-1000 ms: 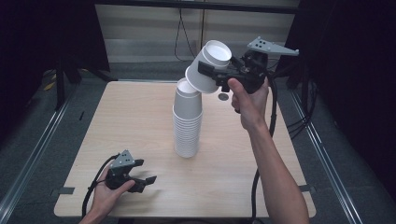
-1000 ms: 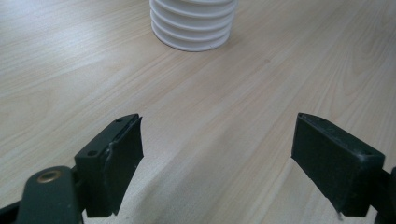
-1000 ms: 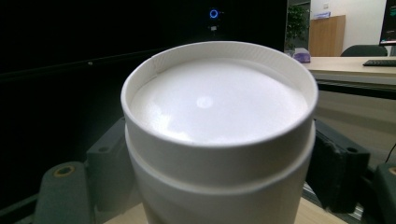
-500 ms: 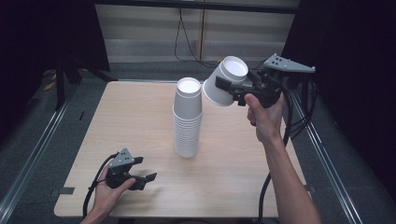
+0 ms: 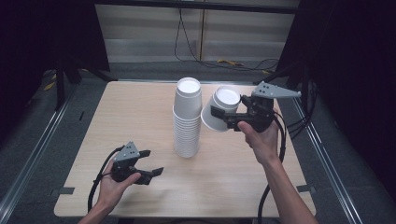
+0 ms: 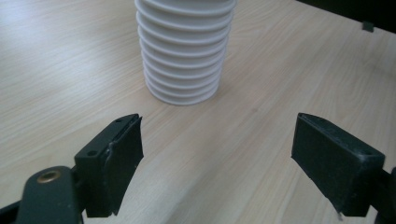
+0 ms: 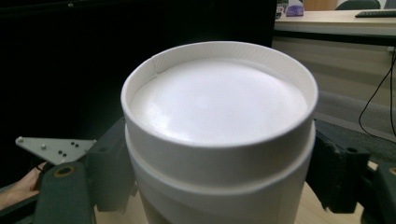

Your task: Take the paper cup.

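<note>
A tall stack of upside-down white paper cups (image 5: pixel 187 121) (image 6: pixel 184 51) stands mid-table. Just to its right my right gripper (image 5: pixel 222 117) (image 7: pixel 219 186) is shut on a white cup (image 5: pixel 220 109) (image 7: pixel 219 135), held off the table and tilted, base up. A jaw presses on each side of it. A stepped rim below its base may be a second nested cup; I cannot tell. At the front left, my left gripper (image 5: pixel 154 162) (image 6: pixel 217 163) hovers low over the wooden table (image 5: pixel 280 186), open, nothing between its jaws, pointing at the foot of the stack.
Black cables trail from both grippers off the table's front edge. Metal rails (image 5: pixel 28 158) run along the floor on either side of the table. Dark curtains close in left and right. The other hand's grey plate (image 7: pixel 56 148) shows behind the held cup.
My right gripper has carried the cup down and rightward, from above the top of the stack to beside its upper part. My left gripper has barely shifted.
</note>
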### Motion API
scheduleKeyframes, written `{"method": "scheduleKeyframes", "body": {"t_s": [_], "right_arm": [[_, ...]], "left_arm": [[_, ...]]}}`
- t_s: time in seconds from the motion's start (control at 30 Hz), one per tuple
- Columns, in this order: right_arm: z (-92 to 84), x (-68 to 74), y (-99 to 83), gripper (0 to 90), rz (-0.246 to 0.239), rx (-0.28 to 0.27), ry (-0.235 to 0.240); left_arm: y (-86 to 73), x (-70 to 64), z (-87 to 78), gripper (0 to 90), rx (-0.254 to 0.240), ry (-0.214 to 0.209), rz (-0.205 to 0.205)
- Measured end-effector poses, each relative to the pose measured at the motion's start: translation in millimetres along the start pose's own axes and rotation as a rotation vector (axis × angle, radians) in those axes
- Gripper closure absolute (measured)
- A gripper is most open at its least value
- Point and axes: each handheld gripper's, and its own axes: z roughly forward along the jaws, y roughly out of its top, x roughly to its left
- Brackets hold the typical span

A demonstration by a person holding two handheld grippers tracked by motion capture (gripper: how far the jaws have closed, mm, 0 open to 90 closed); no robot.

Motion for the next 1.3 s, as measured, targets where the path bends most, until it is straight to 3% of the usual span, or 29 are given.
{"method": "scheduleKeyframes", "body": {"t_s": [0.17, 0.47, 0.5, 0.73, 0.97, 1.13, 1.3], "right_arm": [[0.9, -0.1, -19.3, 21.5, 0.017, 0.031, 0.008], [11.2, -3.1, -50.1, 21.4, 0.036, 0.096, 0.031], [12.5, -2.9, -53.1, 21.4, 0.038, 0.102, 0.034], [17.3, -3.8, -72.4, 21.4, 0.053, 0.141, 0.040], [18.4, -5.2, -90.3, 21.4, 0.056, 0.170, 0.067], [19.9, -5.2, -99.8, 21.3, 0.071, 0.159, 0.094], [23.5, -2.9, -108.4, 21.3, 0.058, 0.172, 0.116]], "left_arm": [[7.1, -0.8, 0.6, 16.3, -0.012, 0.028, 0.023], [16.5, -0.7, 5.9, 16.3, -0.036, 0.014, 0.029], [17.5, -0.4, 6.4, 16.3, -0.030, 0.019, 0.045], [28.1, -4.2, 11.9, 16.3, -0.034, -0.005, 0.068], [35.8, -7.1, 17.6, 16.3, -0.069, -0.028, 0.056], [39.0, -13.0, 22.9, 16.3, -0.056, -0.045, 0.085], [43.3, -19.7, 26.0, 16.2, -0.074, -0.068, 0.097]]}}
